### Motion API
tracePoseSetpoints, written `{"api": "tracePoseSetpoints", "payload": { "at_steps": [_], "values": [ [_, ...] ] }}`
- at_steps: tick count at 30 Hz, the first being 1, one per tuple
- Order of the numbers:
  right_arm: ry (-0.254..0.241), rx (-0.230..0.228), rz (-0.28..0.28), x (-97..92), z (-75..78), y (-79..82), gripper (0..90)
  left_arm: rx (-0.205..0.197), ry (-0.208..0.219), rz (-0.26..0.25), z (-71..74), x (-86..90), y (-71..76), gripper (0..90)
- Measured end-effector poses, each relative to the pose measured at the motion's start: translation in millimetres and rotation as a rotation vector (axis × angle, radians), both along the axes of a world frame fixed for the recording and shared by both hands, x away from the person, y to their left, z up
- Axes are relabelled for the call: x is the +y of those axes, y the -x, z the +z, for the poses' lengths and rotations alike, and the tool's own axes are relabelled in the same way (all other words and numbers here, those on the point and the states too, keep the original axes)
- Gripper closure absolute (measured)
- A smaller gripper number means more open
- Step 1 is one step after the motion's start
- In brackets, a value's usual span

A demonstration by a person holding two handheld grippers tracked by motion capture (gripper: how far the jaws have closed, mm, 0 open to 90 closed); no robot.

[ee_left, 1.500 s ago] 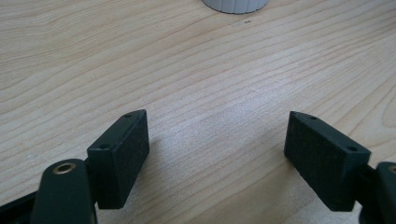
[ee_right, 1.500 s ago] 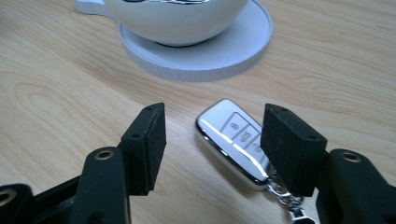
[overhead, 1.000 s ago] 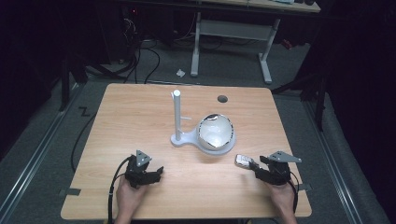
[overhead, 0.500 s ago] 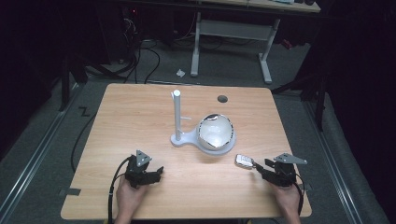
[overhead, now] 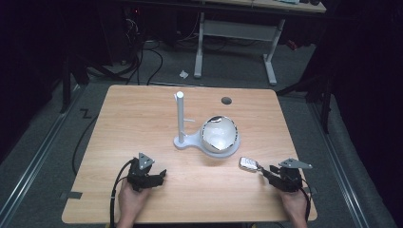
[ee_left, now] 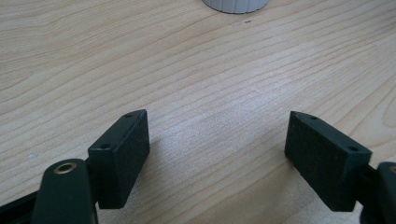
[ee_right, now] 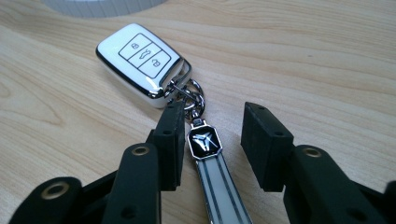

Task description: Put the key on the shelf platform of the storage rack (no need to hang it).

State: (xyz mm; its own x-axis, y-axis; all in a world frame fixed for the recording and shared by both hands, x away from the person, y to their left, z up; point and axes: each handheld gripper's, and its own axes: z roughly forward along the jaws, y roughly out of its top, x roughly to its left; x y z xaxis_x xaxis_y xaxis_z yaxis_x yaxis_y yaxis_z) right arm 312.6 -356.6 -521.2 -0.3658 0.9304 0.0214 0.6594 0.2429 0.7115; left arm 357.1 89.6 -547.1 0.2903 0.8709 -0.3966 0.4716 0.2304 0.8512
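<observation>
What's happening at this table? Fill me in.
A person works two hand-held claws over a wooden table. The right claw has just been closing around the strap of a white car key fob; the pads don't press it yet. The left claw rests open over bare wood. A white stand and bowl sit mid-table.

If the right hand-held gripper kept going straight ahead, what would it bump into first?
Probably the white car key fob: it lies just ahead of the right hand-held gripper, whose jaws have just been closing around the keychain strap. Beyond it sits the white stand base.
</observation>
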Motion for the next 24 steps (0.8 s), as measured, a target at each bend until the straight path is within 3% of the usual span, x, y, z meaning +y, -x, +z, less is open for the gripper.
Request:
{"api": "tracePoseSetpoints", "payload": {
  "at_steps": [12,19,24],
  "values": [
    [0.029,0.004,0.024,4.0,-2.0,-0.3,72.8,-0.001,-0.001,0.0,0.0,-0.1,0.0,22.4],
    [0.057,0.01,0.031,7.6,-0.4,-1.8,74.1,0.0,-0.002,0.0,0.0,0.0,0.1,22.4],
    [0.044,-0.006,0.032,7.1,2.7,-1.7,74.1,0.0,-0.002,0.0,0.0,0.0,0.1,22.4]
  ]
}}
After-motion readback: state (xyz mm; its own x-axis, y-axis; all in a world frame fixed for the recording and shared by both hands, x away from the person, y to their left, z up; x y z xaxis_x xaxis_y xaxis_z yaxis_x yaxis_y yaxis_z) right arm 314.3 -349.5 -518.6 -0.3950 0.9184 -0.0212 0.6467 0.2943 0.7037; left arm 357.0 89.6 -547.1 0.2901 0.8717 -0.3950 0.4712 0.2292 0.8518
